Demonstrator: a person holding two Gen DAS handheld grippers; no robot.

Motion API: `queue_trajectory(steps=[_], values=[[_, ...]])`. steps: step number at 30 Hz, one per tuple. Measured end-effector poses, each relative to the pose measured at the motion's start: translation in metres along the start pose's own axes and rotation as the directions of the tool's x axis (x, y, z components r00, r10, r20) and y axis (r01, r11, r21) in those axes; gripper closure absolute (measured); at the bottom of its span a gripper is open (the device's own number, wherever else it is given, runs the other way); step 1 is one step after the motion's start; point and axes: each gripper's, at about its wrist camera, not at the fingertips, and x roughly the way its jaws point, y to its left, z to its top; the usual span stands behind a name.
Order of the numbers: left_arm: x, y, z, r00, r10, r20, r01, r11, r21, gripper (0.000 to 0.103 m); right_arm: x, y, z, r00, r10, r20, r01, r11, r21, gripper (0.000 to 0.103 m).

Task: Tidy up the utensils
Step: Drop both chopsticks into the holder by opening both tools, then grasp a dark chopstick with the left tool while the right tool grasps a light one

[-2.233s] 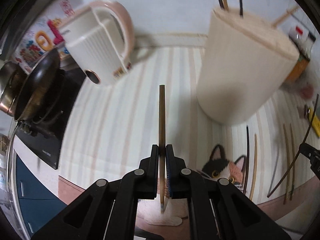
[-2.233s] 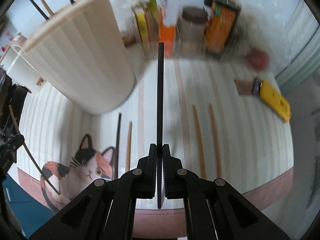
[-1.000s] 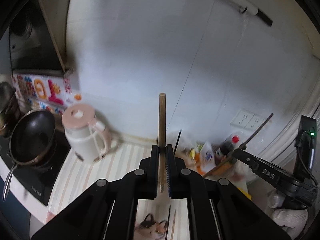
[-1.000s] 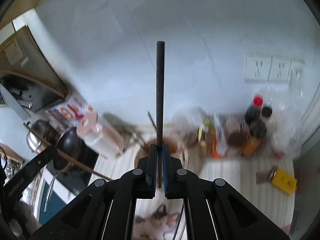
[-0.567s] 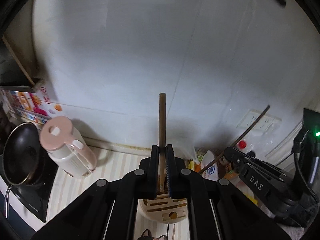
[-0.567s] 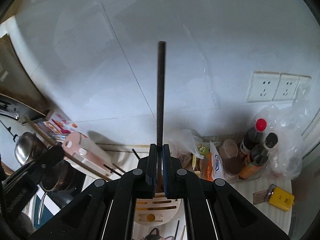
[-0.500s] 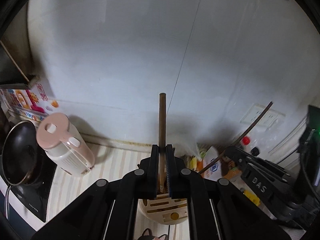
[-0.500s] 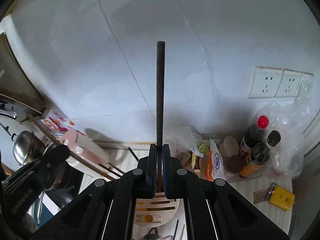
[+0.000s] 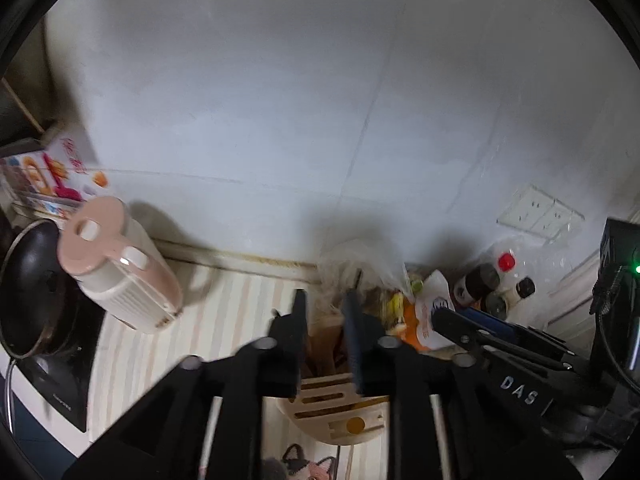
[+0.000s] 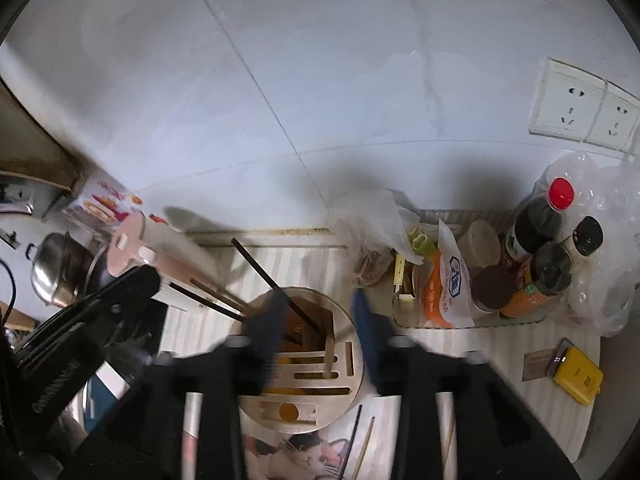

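- Both my grippers hang over the round utensil holder (image 10: 304, 364) with nothing in them: the left gripper (image 9: 326, 336) has its jaws spread apart and empty, and the right gripper (image 10: 316, 332) likewise stands wide open above the holder's mouth.
- Done so far, as I judge it: several chopsticks stand in the holder's large open compartment, among them a black chopstick (image 10: 276, 284) that leans out to the left, and a pale wooden chopstick (image 10: 329, 354) that stands near the slotted part.
- Left to do: at least two chopsticks (image 10: 362, 440) lie loose on the desk (image 10: 516, 356) just in front of the holder, beside the cat picture (image 10: 296, 460). I judge the task partly finished.
- The holder is cream-coloured, ribbed on the outside in neither view I can check now, with a wooden top cut into long slots and one round hole; it stands upright on the striped desk, near the pink-lidded kettle (image 9: 116, 264).
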Motion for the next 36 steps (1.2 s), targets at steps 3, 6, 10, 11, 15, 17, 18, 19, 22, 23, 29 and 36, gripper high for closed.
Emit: queue_trajectory(steps=[3,6,10,11,15,17,18,19,22,23,29,36], values=[[-0.02,0.008,-0.004,0.997,0.049,0.057,-0.048,0.999,-0.016,0.03,-0.017,-0.006,-0.003,0.999,-0.008,0.036,0.008,1.0,0.016,0.059],[-0.03,0.015,-0.013,0.993,0.077,0.084,-0.076,0.997,-0.02,0.029,-0.038,-0.011,-0.009,0.996,-0.042,0.076,0.04,0.999,0.03,0.056],[-0.034,0.029,-0.032,0.989,0.115,0.093,-0.111,0.993,-0.048,0.0,-0.062,-0.022,-0.027,0.988,-0.089,0.124,0.08,0.994,0.072,0.048],[-0.035,0.031,-0.037,0.987,0.127,0.095,-0.122,0.991,-0.051,0.0,-0.068,-0.026,-0.032,0.985,-0.101,0.137,0.091,0.993,0.081,0.046],[-0.032,0.038,-0.058,0.983,0.164,0.078,-0.16,0.986,-0.052,0.0,-0.082,-0.041,-0.056,0.975,-0.149,0.167,0.131,0.985,0.114,0.031],[-0.028,0.039,-0.067,0.984,0.17,0.061,-0.167,0.985,-0.047,0.0,-0.083,-0.048,-0.07,0.972,-0.165,0.168,0.145,0.982,0.124,0.021],[-0.024,0.04,-0.072,0.983,0.18,0.046,-0.178,0.983,-0.043,0.0,-0.082,-0.053,-0.078,0.972,-0.174,0.16,0.155,0.98,0.125,0.02],[-0.018,0.041,-0.081,0.981,0.19,0.025,-0.189,0.981,-0.036,0.0,-0.08,-0.059,-0.087,0.971,-0.186,0.148,0.166,0.977,0.133,0.019],[-0.004,0.044,-0.102,0.978,0.205,-0.024,-0.206,0.978,-0.031,0.0,-0.07,-0.077,-0.11,0.966,-0.224,0.126,0.206,0.968,0.143,0.019],[0.001,0.044,-0.111,0.977,0.211,-0.042,-0.212,0.977,-0.027,0.0,-0.065,-0.084,-0.119,0.965,-0.234,0.115,0.216,0.965,0.149,0.019],[0.052,0.036,-0.177,0.956,0.235,-0.175,-0.229,0.972,0.055,0.0,-0.022,-0.13,-0.172,0.971,-0.239,-0.025,0.238,0.949,0.207,0.052],[0.127,-0.003,-0.246,0.902,0.152,-0.404,-0.095,0.983,0.157,0.036,0.03,-0.177,-0.234,0.959,-0.205,-0.194,0.25,0.937,0.246,0.089]])
